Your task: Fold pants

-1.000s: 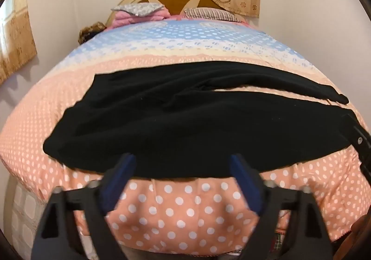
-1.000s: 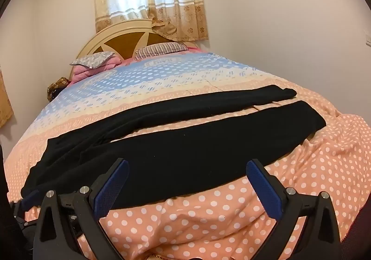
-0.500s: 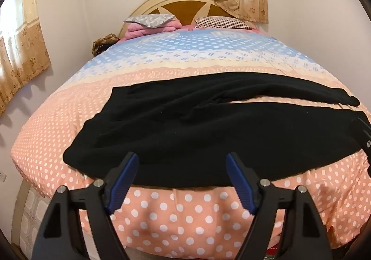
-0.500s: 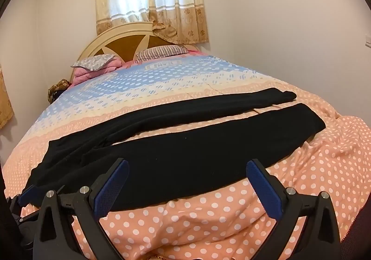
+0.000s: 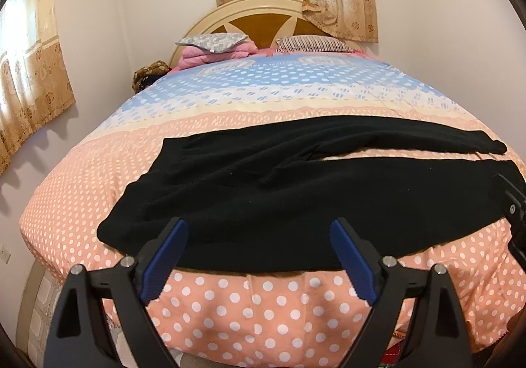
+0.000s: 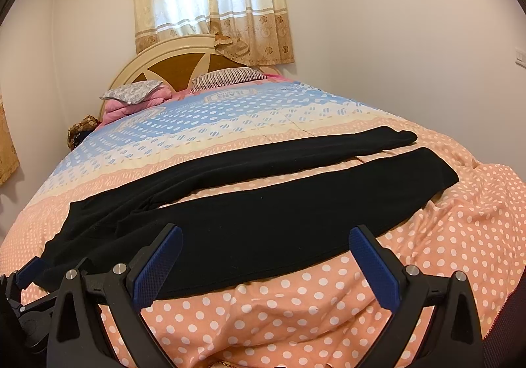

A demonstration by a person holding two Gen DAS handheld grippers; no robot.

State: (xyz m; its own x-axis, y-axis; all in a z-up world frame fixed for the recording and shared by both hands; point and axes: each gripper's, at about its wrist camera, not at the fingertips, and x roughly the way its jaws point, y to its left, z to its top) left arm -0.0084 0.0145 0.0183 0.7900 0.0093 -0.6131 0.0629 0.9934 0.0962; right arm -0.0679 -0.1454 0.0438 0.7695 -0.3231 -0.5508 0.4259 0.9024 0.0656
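Black fabric is lying spread across the foot of the bed in front of me: the pants (image 5: 296,184) are sitting flat on the polka-dot quilt (image 5: 263,309), waistband toward my left, the two legs running off to my right with a strip of quilt showing between them. I am holding my left gripper (image 5: 259,256) just short of the near edge of the cloth, its jaws opening with nothing between them, and my right gripper (image 6: 266,263) is hanging released and empty above the near leg. I am judging that folding has not yet begun and that I am lining up for the first grasp. The next move, I think, is calling for both claws to come down on one long edge, pinch only the pants and not the quilt beneath, and carry one leg over the other. The black cloth is swallowing its own seams, so the waistband's layers are hard to make out, and the fisheye rim is cutting off the near bed edge.
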